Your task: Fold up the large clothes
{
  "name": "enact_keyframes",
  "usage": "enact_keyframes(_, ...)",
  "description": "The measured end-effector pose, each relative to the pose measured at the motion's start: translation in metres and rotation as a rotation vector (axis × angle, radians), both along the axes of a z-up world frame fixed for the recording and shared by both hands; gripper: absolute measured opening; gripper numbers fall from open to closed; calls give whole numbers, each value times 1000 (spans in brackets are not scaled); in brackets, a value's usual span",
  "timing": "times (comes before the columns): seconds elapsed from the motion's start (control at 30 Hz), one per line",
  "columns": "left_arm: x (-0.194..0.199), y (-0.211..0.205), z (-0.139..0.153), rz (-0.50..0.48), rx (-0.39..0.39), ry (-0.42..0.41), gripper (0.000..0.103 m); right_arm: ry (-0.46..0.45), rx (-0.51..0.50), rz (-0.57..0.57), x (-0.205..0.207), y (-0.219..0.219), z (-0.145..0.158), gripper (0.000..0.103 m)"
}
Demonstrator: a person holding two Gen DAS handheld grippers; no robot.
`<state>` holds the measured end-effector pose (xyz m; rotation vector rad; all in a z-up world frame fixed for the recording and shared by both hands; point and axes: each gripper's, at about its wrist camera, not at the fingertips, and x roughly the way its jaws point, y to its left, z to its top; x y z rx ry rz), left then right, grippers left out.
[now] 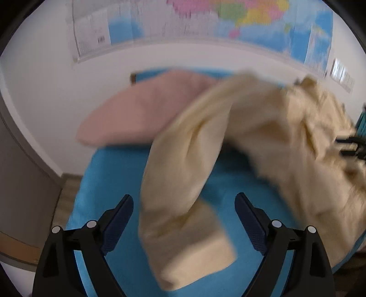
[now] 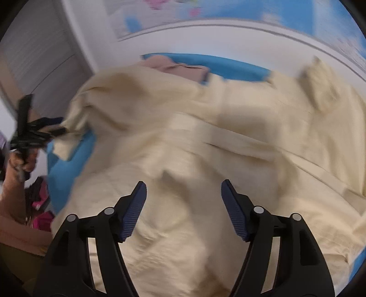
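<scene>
Left wrist view, foreground: the left gripper [image 1: 184, 210] has its two dark blue fingers [image 1: 119, 224] spread wide. A sleeve-like end of the cream garment [image 1: 183, 205] lies between them, but the pads do not press on it, so nothing is held.

The garment is blurred. This end lies on the blue bench cover [image 1: 109, 173]; from there the cloth runs up and to the right into a larger bunched mass. At the right edge of this view the other gripper shows as a dark shape against the cloth.

Right wrist view, foreground: the right gripper [image 2: 183, 198] is likewise parted, its ribbed blue fingers [image 2: 132, 212] standing apart above the cream garment [image 2: 183, 141], with no cloth pinched between them. The garment here covers most of the blue surface [image 2: 61, 173], rumpled and creased, with a flat band or placket crossing its middle.

Middle distance: at the left edge of the right wrist view, a hand [image 2: 21, 160] grips the handle of the left gripper, whose tips lie at a corner of the cream cloth.

Farther back: a pink folded cloth [image 1: 141, 109] rests at the far end of the blue cover, partly overlapped by the cream garment.

Background: a white wall carrying a coloured map [image 1: 205, 20].
</scene>
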<state>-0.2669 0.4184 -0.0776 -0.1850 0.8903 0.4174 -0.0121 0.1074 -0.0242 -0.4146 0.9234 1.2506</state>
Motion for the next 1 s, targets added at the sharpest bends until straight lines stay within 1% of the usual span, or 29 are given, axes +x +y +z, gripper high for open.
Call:
enact_keyframes(0.1, -8, 10, -13, -30, -61, -6, 86, 3, 2, 60, -15, 17, -1, 68)
enact_keyframes(0.13, -11, 16, -16, -35, -83, -13, 77, 1, -1, 74, -21, 23, -2, 68)
enact_keyframes(0.17, -12, 21, -18, -52, -118, -21, 67, 5, -5, 81, -25, 30, -5, 68)
enact_keyframes(0.2, -14, 24, -18, -55, -126, -24, 43, 11, -8, 89, -28, 36, -6, 68)
enact_keyframes(0.23, -16, 26, -13, -50, -112, -25, 22, 11, -6, 91, -29, 40, -6, 68)
enact_keyframes(0.27, -18, 26, -8, -53, -115, -37, 13, 13, -2, 93, -29, 37, -3, 68)
enact_keyframes(0.3, -22, 26, 7, -72, -132, -75, 12, 16, 5, 94, -29, 37, -1, 68)
enact_keyframes(0.33, -24, 22, 23, -95, -122, -111, 10, 13, 12, 87, -28, 34, 2, 68)
enact_keyframes(0.4, -30, 5, 68, -178, -63, -191, 10, 24, 33, 69, -21, 27, 8, 68)
enact_keyframes(0.43, -32, -2, 84, -208, -47, -212, 10, 37, 46, 54, -17, 21, 11, 68)
enact_keyframes(0.47, -32, -16, 110, -261, -16, -244, 10, 42, 55, 42, -15, 21, 14, 68)
enact_keyframes(0.57, -23, -55, 162, -375, 43, -301, 10, 60, 112, 9, -4, 4, 26, 68)
enact_keyframes(0.6, -19, -66, 173, -408, 52, -318, 10, 59, 133, -4, -2, -3, 31, 68)
enact_keyframes(0.67, 0, -95, 196, -502, 40, -339, 11, 67, 169, -27, 3, -18, 39, 68)
enact_keyframes(0.73, 22, -126, 205, -583, 29, -342, 11, 80, 201, -44, 6, -31, 44, 68)
enact_keyframes(0.83, 66, -167, 209, -688, -7, -312, 11, 116, 252, -53, 9, -55, 50, 68)
enact_keyframes(0.87, 87, -184, 207, -738, -33, -292, 11, 120, 263, -52, 9, -59, 52, 68)
enact_keyframes(0.9, 103, -197, 203, -762, -49, -277, 11, 122, 279, -54, 8, -68, 55, 68)
enact_keyframes(0.97, 141, -223, 191, -817, -124, -231, 11, 118, 307, -52, 7, -81, 59, 71)
enact_keyframes(1.0, 155, -236, 185, -834, -139, -210, 12, 106, 323, -52, 4, -91, 61, 72)
